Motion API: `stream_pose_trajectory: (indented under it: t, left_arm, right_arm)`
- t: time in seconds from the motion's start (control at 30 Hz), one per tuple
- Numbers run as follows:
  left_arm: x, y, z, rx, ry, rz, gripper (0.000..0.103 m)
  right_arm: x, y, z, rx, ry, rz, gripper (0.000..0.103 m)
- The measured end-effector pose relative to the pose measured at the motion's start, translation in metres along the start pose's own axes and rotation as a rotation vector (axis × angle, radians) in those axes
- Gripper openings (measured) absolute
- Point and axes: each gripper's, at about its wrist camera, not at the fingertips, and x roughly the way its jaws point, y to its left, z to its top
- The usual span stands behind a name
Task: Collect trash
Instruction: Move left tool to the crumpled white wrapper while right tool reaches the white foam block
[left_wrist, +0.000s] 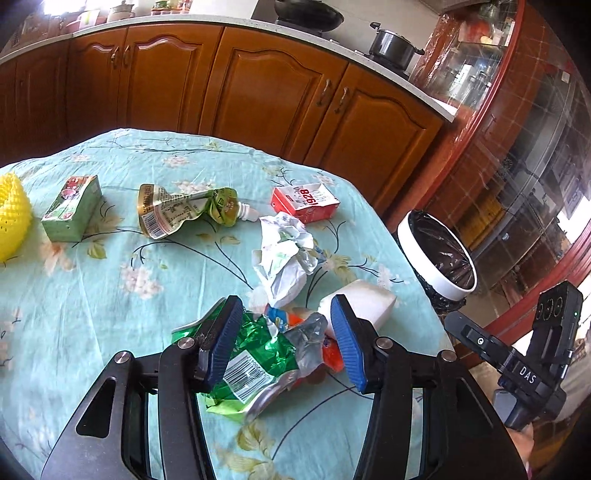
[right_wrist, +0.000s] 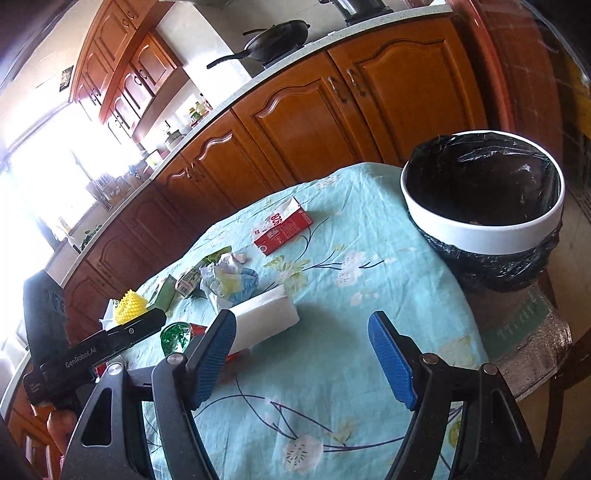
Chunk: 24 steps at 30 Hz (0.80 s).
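Observation:
My left gripper (left_wrist: 286, 336) is open, its blue pads on either side of a crumpled green foil wrapper (left_wrist: 255, 363) with a barcode, lying on the floral tablecloth (left_wrist: 110, 295). Clear and orange plastic scraps (left_wrist: 317, 343) lie against it. Beyond are crumpled white paper (left_wrist: 286, 251), a white block (left_wrist: 364, 301), a red carton (left_wrist: 304, 201), a squashed gold-green pouch (left_wrist: 184, 210) and a green carton (left_wrist: 72, 208). My right gripper (right_wrist: 303, 354) is open and empty above the cloth, near the white block (right_wrist: 264, 319). A white-rimmed bin with a black liner (right_wrist: 484, 195) stands at the table's right edge.
A yellow spiky object (left_wrist: 13, 214) sits at the table's left. Wooden cabinets (left_wrist: 258, 92) run behind the table, with a pot (left_wrist: 393, 46) and a wok (right_wrist: 273, 38) on the counter. A glass-fronted cabinet (left_wrist: 535, 147) stands to the right.

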Motion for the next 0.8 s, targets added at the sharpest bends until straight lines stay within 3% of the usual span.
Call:
stream_pose_trajectory:
  t: [0.17,0.4,0.73,0.8]
  left_arm:
    - [-0.001,0.009,0.002,-0.016,0.001,0.005,0.050]
    - [0.009,0.011,0.007,-0.005,0.028,0.004,0.050]
    - [0.029,0.016,0.029,0.012,0.073,0.000,0.050]
    - [0.032,0.017,0.033,0.012,0.080,0.001,0.050]
  right_arm:
    - [0.007,0.007,-0.007,-0.011,0.025,0.010,0.076]
    - [0.025,0.008,-0.014,0.085,0.101,0.104,0.077]
    - [0.056,-0.013,-0.017,0.386,0.174,0.293,0.075]
    - [0.063,-0.015,-0.016,0.428,0.176,0.303,0.071]
